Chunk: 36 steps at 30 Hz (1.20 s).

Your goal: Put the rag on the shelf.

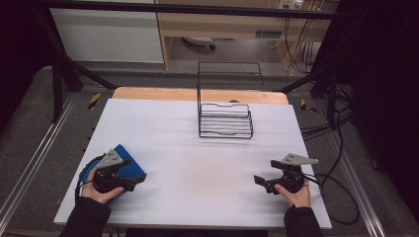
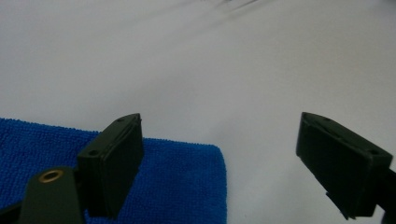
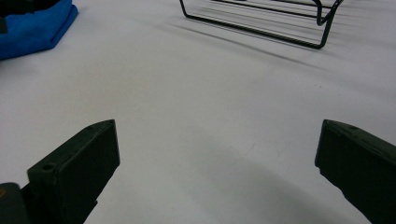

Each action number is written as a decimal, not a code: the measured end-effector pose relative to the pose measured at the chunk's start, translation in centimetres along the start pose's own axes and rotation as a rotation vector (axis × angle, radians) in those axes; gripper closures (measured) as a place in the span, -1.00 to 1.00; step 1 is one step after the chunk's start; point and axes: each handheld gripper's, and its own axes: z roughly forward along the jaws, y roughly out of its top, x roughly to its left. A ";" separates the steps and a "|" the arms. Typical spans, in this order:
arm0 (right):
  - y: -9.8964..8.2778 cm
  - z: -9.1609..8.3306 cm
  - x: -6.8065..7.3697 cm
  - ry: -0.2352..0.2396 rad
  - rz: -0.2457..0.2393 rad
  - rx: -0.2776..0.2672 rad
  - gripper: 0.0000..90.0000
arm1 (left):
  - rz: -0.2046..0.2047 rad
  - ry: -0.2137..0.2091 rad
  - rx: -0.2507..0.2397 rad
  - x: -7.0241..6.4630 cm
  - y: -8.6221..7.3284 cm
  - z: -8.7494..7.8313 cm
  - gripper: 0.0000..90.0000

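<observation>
A folded blue cloth [image 1: 129, 167] lies at the table's near left. My left gripper [image 1: 134, 173] hovers over its right edge, open and pointing right. In the left gripper view one jaw stands over the blue cloth [image 2: 177, 186] and the other over bare table, so the left gripper [image 2: 219, 126] has nothing between its pads. My right gripper [image 1: 266, 172] rests at the near right, open wide and pointing left. In the right gripper view the right gripper [image 3: 218, 135] is empty over the white surface, with the cloth [image 3: 32, 25] far off at the upper left.
A black wire rack [image 1: 225, 121] stands at the back middle of the white table [image 1: 197, 163]; the rack [image 3: 261, 23] also shows in the right gripper view. Black cables trail off the table's right side. A metal frame surrounds the table.
</observation>
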 end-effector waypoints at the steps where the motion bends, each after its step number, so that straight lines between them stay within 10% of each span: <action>1: 0.0 0.0 0.0 0.001 0.000 -0.001 -0.99 | 0.001 0.007 0.007 0.0 0.0 0.0 -0.63; 23: -0.1 0.4 0.1 0.000 -0.003 0.018 -0.98 | 0.000 0.036 0.185 -0.7 -0.7 1.8 0.33; 36: -0.1 0.4 0.1 0.002 -0.001 0.022 -0.98 | 0.002 0.097 0.203 -0.9 -0.8 2.3 0.67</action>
